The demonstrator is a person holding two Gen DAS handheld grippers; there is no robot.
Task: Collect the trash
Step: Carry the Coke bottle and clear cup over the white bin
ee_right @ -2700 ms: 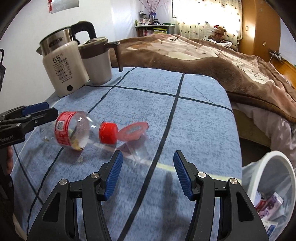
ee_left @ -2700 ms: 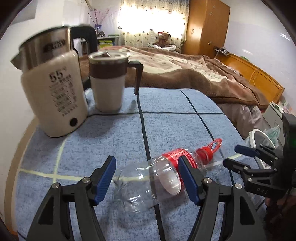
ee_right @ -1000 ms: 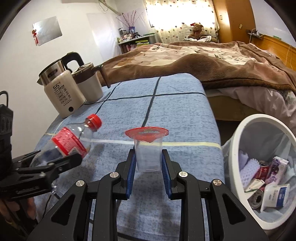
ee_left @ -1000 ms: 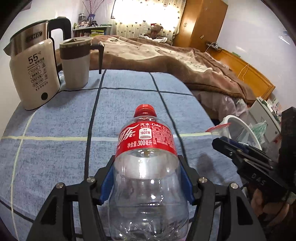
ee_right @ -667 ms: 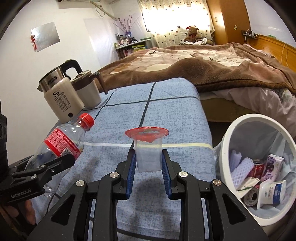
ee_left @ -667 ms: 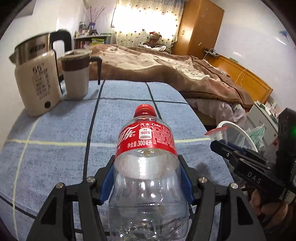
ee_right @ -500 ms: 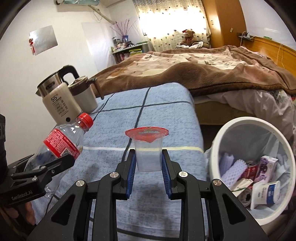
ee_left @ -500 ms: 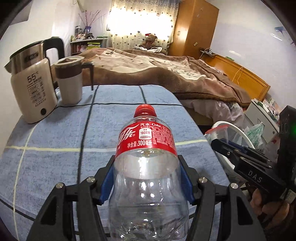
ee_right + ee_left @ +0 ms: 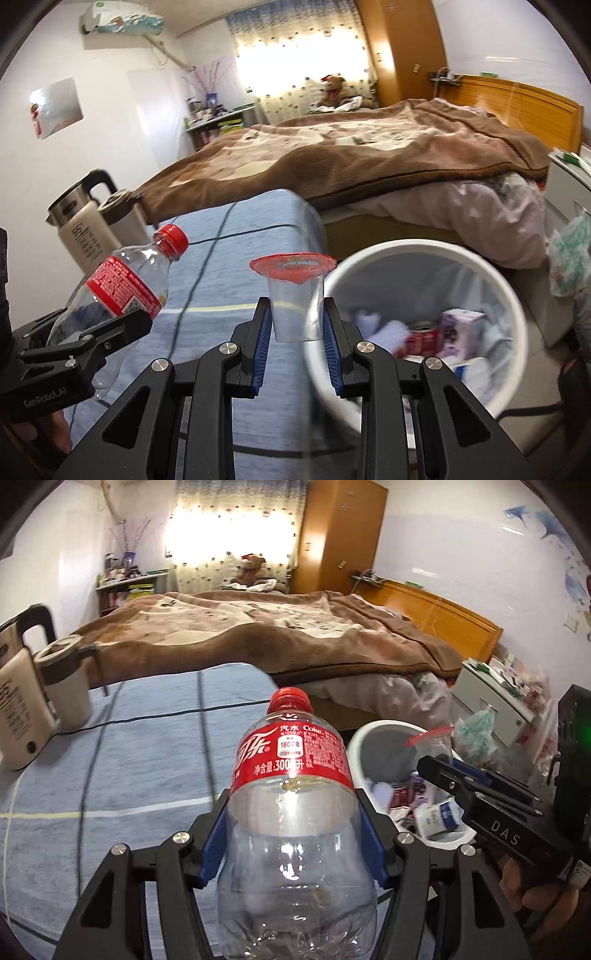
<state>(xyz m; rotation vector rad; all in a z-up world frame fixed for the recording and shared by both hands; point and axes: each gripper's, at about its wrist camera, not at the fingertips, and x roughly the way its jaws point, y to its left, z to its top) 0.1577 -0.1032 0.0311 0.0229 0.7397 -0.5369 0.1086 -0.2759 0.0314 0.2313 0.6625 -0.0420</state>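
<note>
My left gripper (image 9: 291, 830) is shut on an empty clear Coke bottle (image 9: 291, 812) with a red label and red cap, held upright above the blue table edge. It also shows in the right wrist view (image 9: 118, 291). My right gripper (image 9: 295, 328) is shut on a clear plastic cup (image 9: 293, 310) with a red foil lid, held at the rim of the white trash bin (image 9: 391, 251). In the left wrist view the right gripper (image 9: 447, 771) and the cup (image 9: 432, 740) hang over the bin (image 9: 360, 738).
The bin holds cartons, a can and wrappers (image 9: 443, 332). A cream kettle (image 9: 79, 227) and a lidded mug (image 9: 123, 216) stand at the far left of the blue checked tablecloth (image 9: 129, 760). A bed with a brown blanket (image 9: 258, 635) lies behind; a grey cabinet (image 9: 491, 705) stands right.
Both grippers have swung right, off the table toward the bin, each still holding its item. The bin now looms larger and nearer in both views.
</note>
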